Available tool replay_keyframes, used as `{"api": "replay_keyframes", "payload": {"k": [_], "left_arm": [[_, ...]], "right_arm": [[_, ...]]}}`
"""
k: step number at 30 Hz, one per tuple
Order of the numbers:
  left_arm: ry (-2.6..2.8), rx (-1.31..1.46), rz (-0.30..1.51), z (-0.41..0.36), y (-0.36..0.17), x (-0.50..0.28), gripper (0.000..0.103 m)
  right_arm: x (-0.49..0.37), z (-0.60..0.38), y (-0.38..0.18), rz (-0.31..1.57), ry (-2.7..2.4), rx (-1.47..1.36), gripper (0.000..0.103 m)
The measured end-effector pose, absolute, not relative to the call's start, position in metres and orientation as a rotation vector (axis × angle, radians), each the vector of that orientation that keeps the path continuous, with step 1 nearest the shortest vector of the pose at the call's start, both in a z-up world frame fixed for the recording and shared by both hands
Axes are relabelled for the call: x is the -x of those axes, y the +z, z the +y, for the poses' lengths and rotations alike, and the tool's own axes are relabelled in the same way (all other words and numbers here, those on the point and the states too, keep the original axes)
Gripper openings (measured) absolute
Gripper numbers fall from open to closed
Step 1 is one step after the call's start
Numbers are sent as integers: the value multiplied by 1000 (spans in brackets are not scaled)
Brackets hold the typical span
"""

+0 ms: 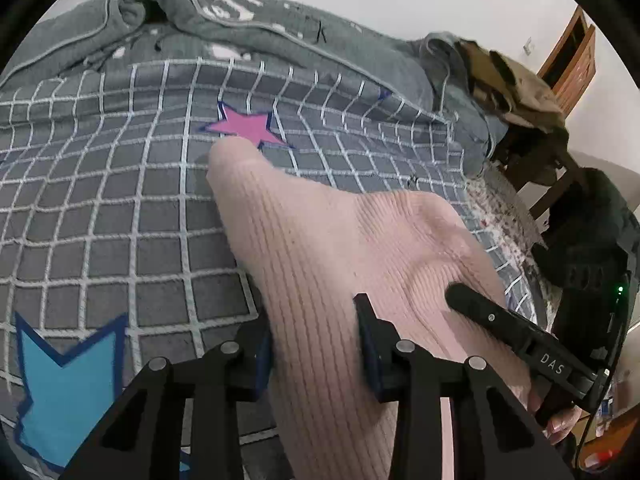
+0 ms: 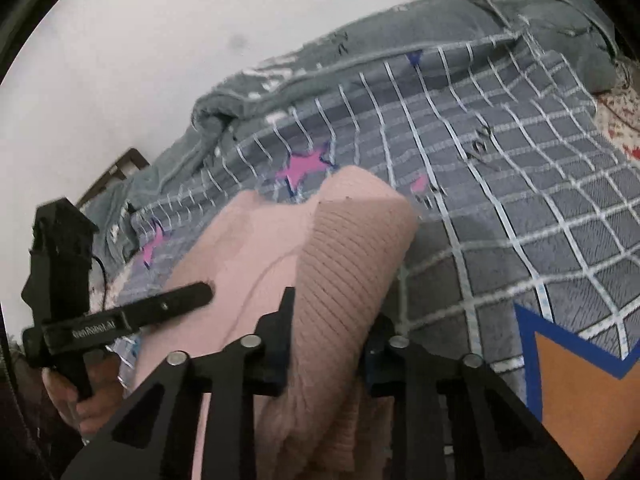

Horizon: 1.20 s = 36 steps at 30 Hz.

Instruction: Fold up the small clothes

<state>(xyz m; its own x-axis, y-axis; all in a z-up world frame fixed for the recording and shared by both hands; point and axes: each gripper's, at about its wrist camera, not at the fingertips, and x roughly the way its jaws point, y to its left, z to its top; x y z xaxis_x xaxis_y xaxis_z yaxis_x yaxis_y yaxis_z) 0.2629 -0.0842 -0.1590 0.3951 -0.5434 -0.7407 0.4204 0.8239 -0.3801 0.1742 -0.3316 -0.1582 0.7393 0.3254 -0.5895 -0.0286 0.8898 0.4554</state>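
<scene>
Both claws are clamped on one pale pink ribbed knit garment (image 1: 320, 232). Left gripper (image 1: 316, 344) has its jaws narrowed onto a bunched fold at the garment's near edge, the cloth pinched between the pads; right gripper (image 2: 328, 344) pinches a thick rolled fold the same way. That garment lies on a grey bedspread with a white grid and coloured stars (image 1: 120, 216), its far tip touching a pink star (image 1: 244, 124).

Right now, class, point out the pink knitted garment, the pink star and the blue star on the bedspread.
pink knitted garment (image 1: 320, 240), left wrist view, ribbed middle.
pink star (image 1: 246, 126), left wrist view, star's centre.
blue star (image 1: 68, 392), left wrist view, its light-blue body.
</scene>
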Motion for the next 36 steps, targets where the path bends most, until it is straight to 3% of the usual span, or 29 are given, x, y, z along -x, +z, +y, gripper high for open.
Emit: {"api": "replay_keyframes", "payload": {"k": [9, 15, 19, 26, 29, 33, 36], "left_arm": [[-518, 135, 933, -25, -135, -290, 35], [-451, 112, 971, -2, -159, -309, 37], [-446, 81, 956, -8, -177, -312, 46], [-451, 70, 957, -9, -184, -317, 66], [-451, 115, 953, 6, -180, -319, 67], [-428, 63, 918, 14, -165, -316, 67], [-403, 27, 899, 14, -156, -320, 66]], "right_arm": [[-213, -274, -137, 666, 260, -405, 22], [-245, -237, -153, 698, 283, -356, 22], [-255, -229, -173, 742, 204, -248, 25], [-263, -225, -185, 760, 110, -133, 36], [-265, -229, -183, 783, 110, -117, 57], [-260, -238, -162, 784, 140, -118, 59], [-247, -240, -130, 676, 122, -94, 59]]}}
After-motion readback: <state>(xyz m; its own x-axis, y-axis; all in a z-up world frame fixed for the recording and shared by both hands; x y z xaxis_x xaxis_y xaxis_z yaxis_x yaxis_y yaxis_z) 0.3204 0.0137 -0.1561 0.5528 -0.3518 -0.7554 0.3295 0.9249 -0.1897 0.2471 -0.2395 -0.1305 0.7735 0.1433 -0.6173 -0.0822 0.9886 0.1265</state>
